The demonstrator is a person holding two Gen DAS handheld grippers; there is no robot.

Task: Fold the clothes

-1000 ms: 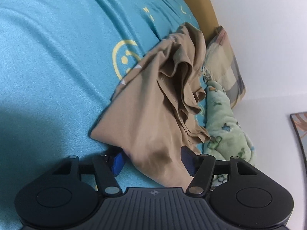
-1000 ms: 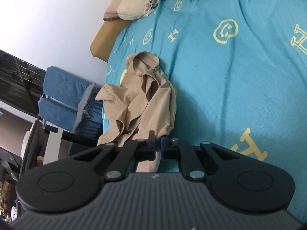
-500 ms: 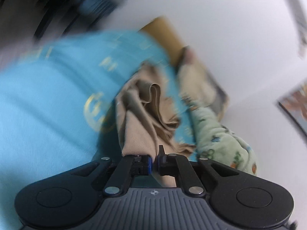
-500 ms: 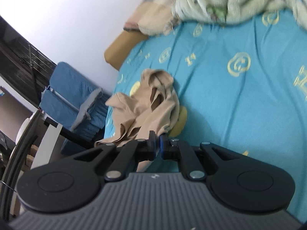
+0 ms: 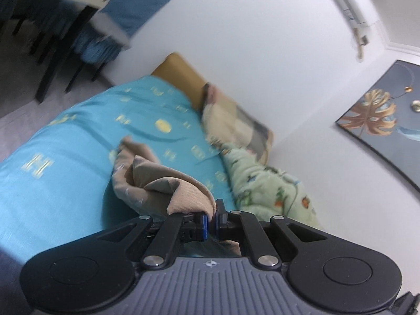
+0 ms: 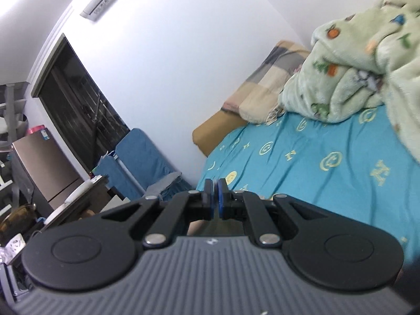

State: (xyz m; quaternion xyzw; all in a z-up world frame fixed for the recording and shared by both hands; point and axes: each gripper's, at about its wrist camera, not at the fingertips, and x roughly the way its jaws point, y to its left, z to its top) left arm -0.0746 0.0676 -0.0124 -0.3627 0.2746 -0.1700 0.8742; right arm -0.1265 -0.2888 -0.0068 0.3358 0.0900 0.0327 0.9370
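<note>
A tan garment (image 5: pixel 162 186) is lifted at one end off the blue patterned bed sheet (image 5: pixel 65 183). Its far end still trails on the sheet. My left gripper (image 5: pixel 211 216) is shut on a bunched edge of it, and the cloth drapes away to the left of the jaws. In the right wrist view my right gripper (image 6: pixel 214 200) is shut too, held above the side edge of the bed sheet (image 6: pixel 315 183). Only a strip of the tan garment (image 6: pixel 196 226) shows under its fingers; the rest is hidden behind the gripper body.
A green fleece blanket (image 5: pixel 262 181) (image 6: pixel 354 78) and a plaid pillow (image 5: pixel 241 126) (image 6: pixel 270 86) lie at the head of the bed against the white wall. Beside the bed are a blue folding chair (image 6: pixel 141 155), a brown fridge (image 6: pixel 39 162) and cluttered furniture.
The left gripper went from open around the garment's edge to shut on it. Both grippers rose and rolled, pulling the garment up off the sheet; the right stayed shut.
</note>
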